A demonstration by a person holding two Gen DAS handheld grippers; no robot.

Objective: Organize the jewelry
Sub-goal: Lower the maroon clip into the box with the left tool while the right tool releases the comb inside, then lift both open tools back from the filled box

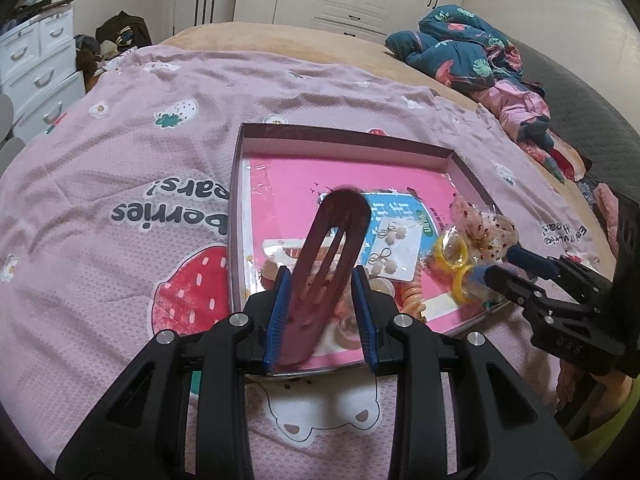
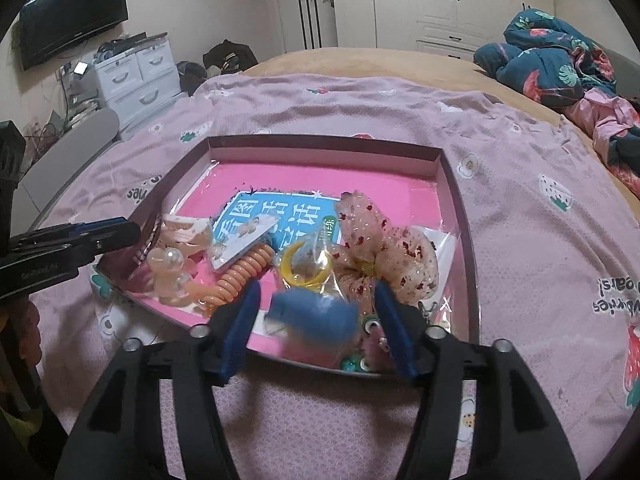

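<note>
**Setting two hair pieces down into the tray**

I am working over the bed [image 1: 120, 184], where the shallow tray [image 2: 460, 216] is lying on the pink strawberry cover. The tray is already carrying a speckled organza bow [image 2: 384, 244] at the right, an orange coil tie [image 2: 240, 272] in the middle and yellow rings [image 2: 304, 268] between them.

My left gripper [image 1: 322, 308] is holding a dark maroon snap clip [image 1: 328, 248] between its pads, the clip pointing up and away over the tray's near left part. I am judging that it should go down flat on bare pink lining, not across the earring card [image 1: 396, 252].

My right gripper [image 2: 316, 328] is standing wide apart around a blurred blue fuzzy piece [image 2: 316, 316] at the tray's near edge; I cannot tell whether either pad is touching it. I would keep both grippers low to avoid snagging the bow.
</note>
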